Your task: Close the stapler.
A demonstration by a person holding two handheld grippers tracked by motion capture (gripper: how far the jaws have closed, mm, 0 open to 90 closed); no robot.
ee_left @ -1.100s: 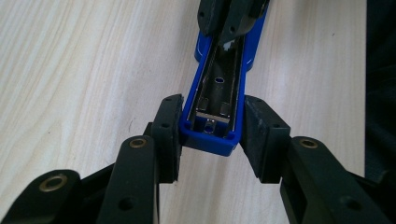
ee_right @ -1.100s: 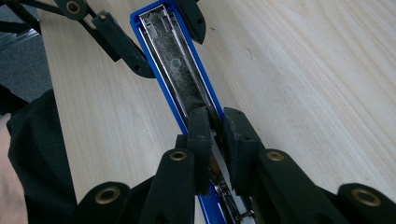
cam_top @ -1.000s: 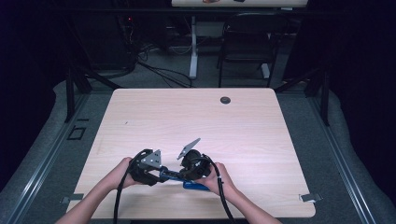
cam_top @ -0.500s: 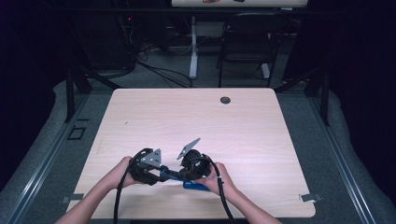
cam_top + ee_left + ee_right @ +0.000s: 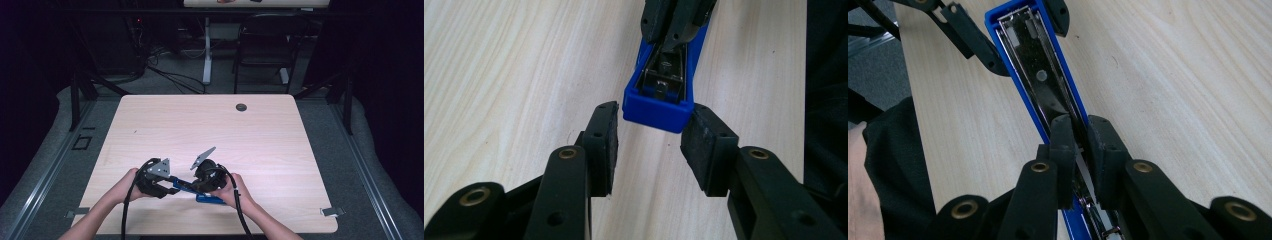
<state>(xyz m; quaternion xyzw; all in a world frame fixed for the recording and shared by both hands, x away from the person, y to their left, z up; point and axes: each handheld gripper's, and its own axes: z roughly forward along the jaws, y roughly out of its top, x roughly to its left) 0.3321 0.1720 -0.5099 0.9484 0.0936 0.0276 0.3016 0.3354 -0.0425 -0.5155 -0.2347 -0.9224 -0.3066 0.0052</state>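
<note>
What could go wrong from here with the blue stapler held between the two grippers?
The left gripper only brackets the blue stapler at its front end; one pad looks apart from it, so that end may slip sideways. The right gripper pinches the narrow metal inner part, which might twist or spring loose.

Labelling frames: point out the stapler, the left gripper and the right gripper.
stapler [image 5: 655, 109], left gripper view, blue front end.
left gripper [image 5: 649, 142], left gripper view, midway between its fingertips.
right gripper [image 5: 1080, 145], right gripper view, midway between its fingertips.

Stapler [image 5: 207, 198] on the table's [image 5: 280, 150] near edge, between left gripper [image 5: 167, 186] and right gripper [image 5: 192, 186].
</note>
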